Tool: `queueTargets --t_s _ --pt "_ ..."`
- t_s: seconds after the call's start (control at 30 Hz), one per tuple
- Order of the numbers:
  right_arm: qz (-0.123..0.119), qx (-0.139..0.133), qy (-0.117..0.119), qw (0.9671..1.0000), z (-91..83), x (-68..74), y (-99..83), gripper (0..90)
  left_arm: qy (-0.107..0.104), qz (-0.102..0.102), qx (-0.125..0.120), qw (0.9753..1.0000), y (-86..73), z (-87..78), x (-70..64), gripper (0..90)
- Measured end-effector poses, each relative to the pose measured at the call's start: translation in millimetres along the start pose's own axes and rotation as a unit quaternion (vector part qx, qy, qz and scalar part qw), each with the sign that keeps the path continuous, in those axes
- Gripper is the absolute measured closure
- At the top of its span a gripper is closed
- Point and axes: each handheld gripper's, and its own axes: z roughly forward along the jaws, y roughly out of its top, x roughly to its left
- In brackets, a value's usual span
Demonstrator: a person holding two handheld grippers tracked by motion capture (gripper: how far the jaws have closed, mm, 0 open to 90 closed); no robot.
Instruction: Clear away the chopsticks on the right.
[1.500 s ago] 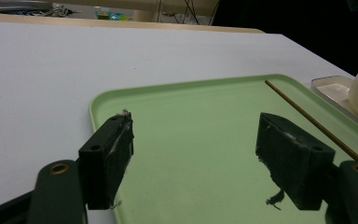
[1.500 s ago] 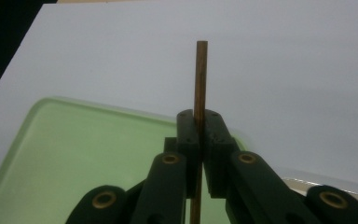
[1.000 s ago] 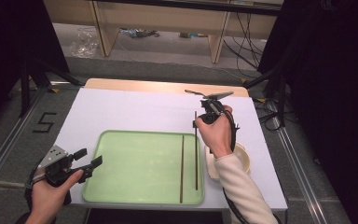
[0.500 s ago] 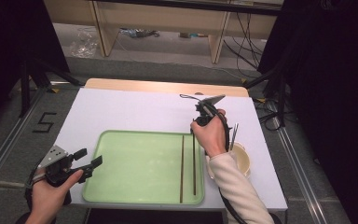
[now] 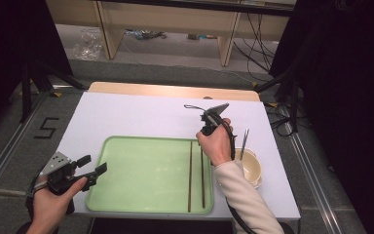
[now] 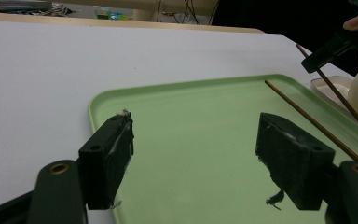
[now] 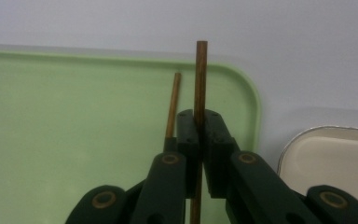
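A green tray lies on the white table. One brown chopstick rests flat in its right part. Just right of it is a second chopstick, parallel to the first, and my right gripper is shut on its far end. In the right gripper view the black jaws pinch this stick above the tray's corner, with the lying stick just left of it. My left gripper is open at the tray's near left corner. Its jaws stand wide apart over bare tray.
A cream bowl stands right of the tray on the table, with thin metal sticks leaning in it. It also edges into the right gripper view as the bowl. White table stretches beyond the tray.
My right hand has shifted a little to the left with the chopstick in its jaws, so the stick is now over the tray beside the lying one. The left gripper has not moved.
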Motion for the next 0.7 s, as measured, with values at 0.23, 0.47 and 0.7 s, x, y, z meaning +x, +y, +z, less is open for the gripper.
queueTargets --t_s 0.23,0.47,0.7 --pt "0.016 0.025 -0.001 0.9995 11.5 -2.3 0.1 87.5 -0.002 0.006 0.0 1.0 0.2 0.0 0.4 27.2" --pt "0.011 0.046 -0.008 0.9988 23.1 -2.9 -1.1 87.3 -0.002 0.006 0.0 1.0 0.2 0.0 0.5 27.0" --pt "-0.009 0.038 -0.006 0.9992 29.6 -7.5 -1.3 87.1 -0.003 0.007 0.0 1.0 0.2 0.1 0.3 27.0"
